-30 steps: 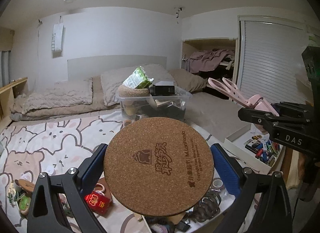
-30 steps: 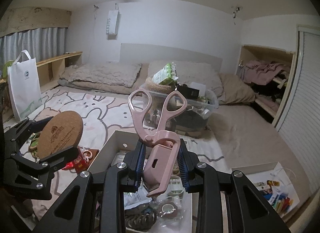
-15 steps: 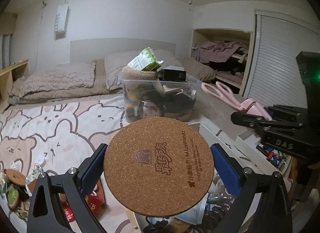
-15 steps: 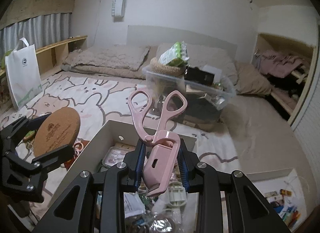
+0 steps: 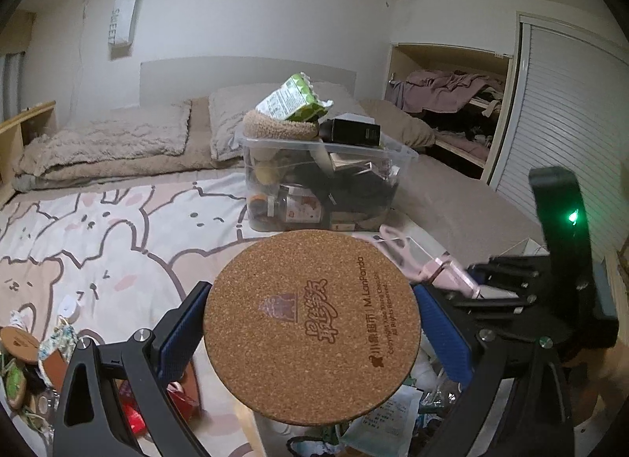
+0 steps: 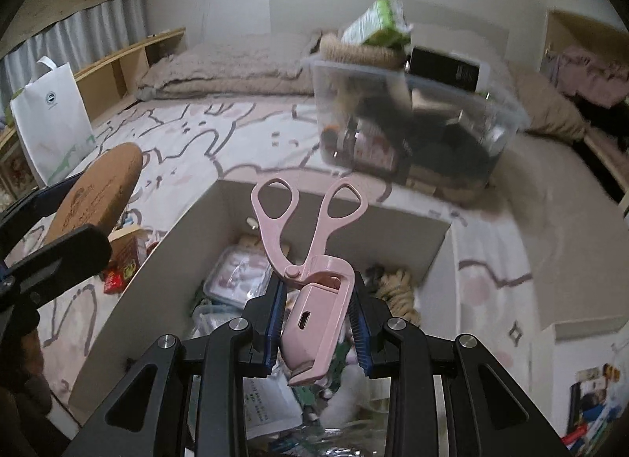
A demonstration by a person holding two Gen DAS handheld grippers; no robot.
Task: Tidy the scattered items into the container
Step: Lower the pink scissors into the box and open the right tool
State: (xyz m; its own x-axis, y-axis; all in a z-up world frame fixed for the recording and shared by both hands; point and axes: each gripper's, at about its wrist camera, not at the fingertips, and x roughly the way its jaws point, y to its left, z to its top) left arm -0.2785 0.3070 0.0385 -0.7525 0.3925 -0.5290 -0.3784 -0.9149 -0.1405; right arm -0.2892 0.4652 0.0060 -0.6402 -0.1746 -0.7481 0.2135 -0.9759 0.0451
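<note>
The bed [image 5: 98, 221] fills most of both views, covered by a cartoon-print sheet [image 6: 204, 134] with pillows [image 5: 118, 134] along the headboard. A wide strip of the sheet lies bare between the pillows and the near clutter.

A clear bin [image 5: 322, 182] stands on the bed, piled above its rim; a green packet [image 5: 295, 99] and a black box [image 5: 354, 131] sit on top. Its near wall is close behind the white box, with a narrow strip of sheet between them.

The white box [image 6: 157, 280] lies open-topped directly below the right tongs. Its left wall and far wall [image 6: 412, 237] stand upright, and the far left corner is clearly visible. The interior holds a plastic case [image 6: 236, 272], papers [image 6: 267, 410], a striped soft item [image 6: 397, 288] and other pieces too jumbled to tell. Little bare floor shows inside.

A white bag [image 6: 51, 123] stands at the bed's left edge beside a wooden shelf [image 6: 129, 60].

Left tongs [image 5: 314, 327]: set wide, pads clamped on the opposite edges of a round cork mat [image 5: 312, 325], held nearly flat. In the right wrist view the mat [image 6: 98, 189] hangs outside the box's left wall.

Right tongs [image 6: 318, 323]: narrow, pads pressed on the body of a pink scissor-handled tool [image 6: 314, 300], loops pointing forward, above the box interior and inside its walls.

Small scattered items [image 5: 23, 370] lie on the sheet at lower left, and a red packet [image 6: 118, 272] lies just outside the box's left wall.
</note>
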